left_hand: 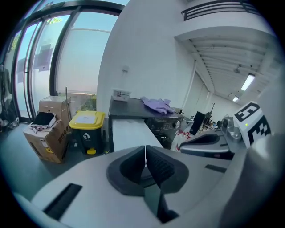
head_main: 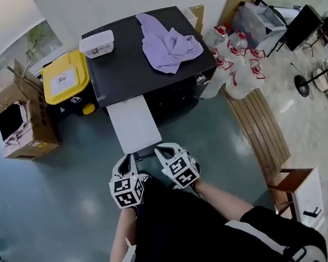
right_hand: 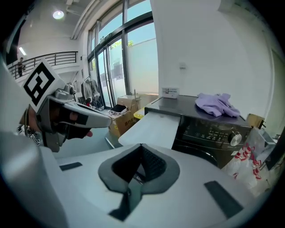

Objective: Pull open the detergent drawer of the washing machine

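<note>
The black washing machine [head_main: 141, 69] stands against the far wall. Its white detergent drawer [head_main: 133, 125] sticks far out of the front at the left, toward me. My left gripper [head_main: 129, 162] and right gripper [head_main: 163, 153] hover side by side at the drawer's near end. In the left gripper view the left gripper [left_hand: 145, 155] has its pads pressed together with nothing between them, and the drawer [left_hand: 131, 133] lies beyond. The right gripper [right_hand: 141, 155] is likewise shut and empty, with the drawer [right_hand: 153, 127] and the control panel [right_hand: 213, 131] ahead.
A purple cloth [head_main: 165, 46] and a white box [head_main: 97, 44] lie on the machine's top. A yellow-lidded bin [head_main: 65, 78] and cardboard boxes [head_main: 21, 114] stand to its left. Plastic jugs [head_main: 236, 62] and a wooden bench [head_main: 260, 130] are to the right.
</note>
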